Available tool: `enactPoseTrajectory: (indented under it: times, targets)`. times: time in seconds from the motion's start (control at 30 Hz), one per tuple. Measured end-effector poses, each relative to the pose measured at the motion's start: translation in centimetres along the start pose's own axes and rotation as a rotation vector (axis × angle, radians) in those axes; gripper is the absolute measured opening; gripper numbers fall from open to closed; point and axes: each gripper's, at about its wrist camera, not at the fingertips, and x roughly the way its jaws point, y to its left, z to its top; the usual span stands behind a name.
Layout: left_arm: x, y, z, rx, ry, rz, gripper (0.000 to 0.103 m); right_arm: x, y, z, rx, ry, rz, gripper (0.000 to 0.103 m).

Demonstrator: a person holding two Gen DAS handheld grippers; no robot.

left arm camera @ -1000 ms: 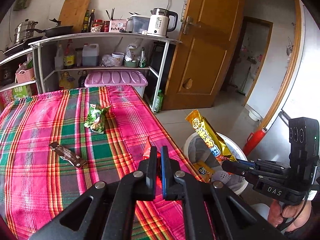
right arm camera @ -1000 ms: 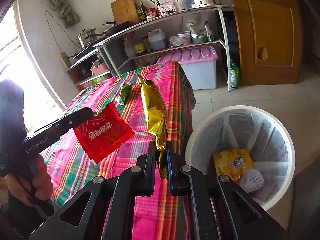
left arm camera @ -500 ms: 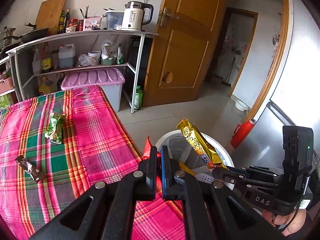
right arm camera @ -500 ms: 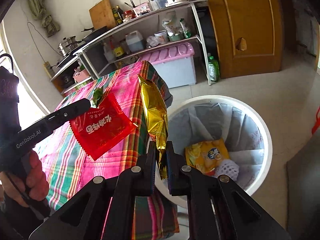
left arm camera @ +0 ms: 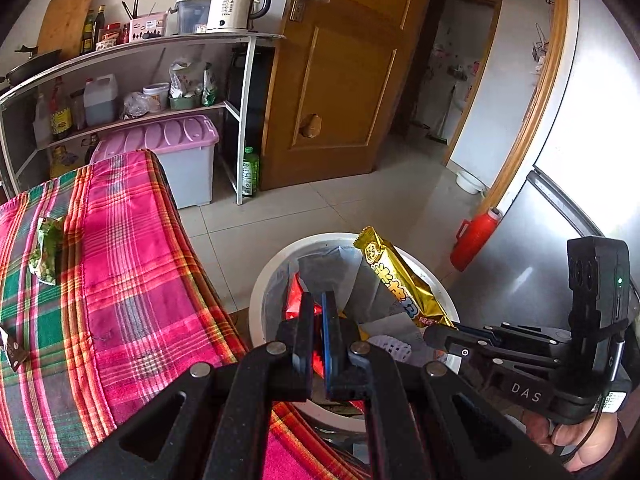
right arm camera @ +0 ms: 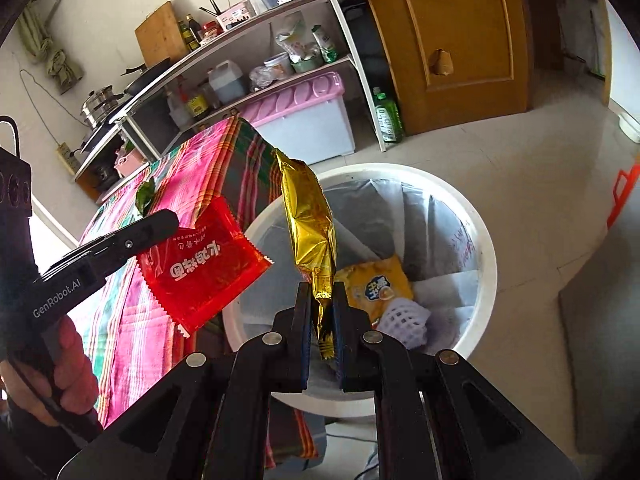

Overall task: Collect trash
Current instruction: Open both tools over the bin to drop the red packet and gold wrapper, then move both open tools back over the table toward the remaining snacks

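We are holding a red packet (right arm camera: 202, 270) in the left gripper (left arm camera: 318, 312) and a gold wrapper (right arm camera: 308, 224) in the right gripper (right arm camera: 322, 312), jaws pinched tight. Both are hanging over the white bin (right arm camera: 486, 248) beside the table (left arm camera: 120, 280); next, we judge, both jaws need opening.

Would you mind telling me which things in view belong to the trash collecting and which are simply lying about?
Part of the job:
- red wrapper, held by the left gripper
- gold wrapper, held by the right gripper
- white bin
- green packet on the table
- dark wrapper at the table's edge

Just lying about:
- kettle
- pink-lidded box
- green bottle
- red flask
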Motion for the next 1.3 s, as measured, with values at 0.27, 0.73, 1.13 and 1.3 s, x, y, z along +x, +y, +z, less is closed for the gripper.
enactPoseTrajectory:
  times: [0.27, 0.73, 1.13, 1.3]
  targets:
    - [2.7, -0.3, -0.7, -0.009, 0.069, -0.006, 0.004, 1.0, -1.4, -0.4, 0.027, 0.030, -0.038, 0.035]
    - [0.7, 0.8, -0.9, -0.025, 0.034, 0.004, 0.006, -1.0, -0.1, -0.2, 0.000, -0.033, -0.011, 0.044]
    - [-4.5, 3.5, -1.6, -0.074, -0.044, 0.053, 0.006, -3.6, 3.8, 0.2, -0.070, -0.101, 0.036, 0.044]
    - [-6.6, 5.1, -2.3, -0.101, -0.070, 0.082, 0.015, -3.7, 6.0, 0.1, -0.106, -0.108, 0.073, 0.044]
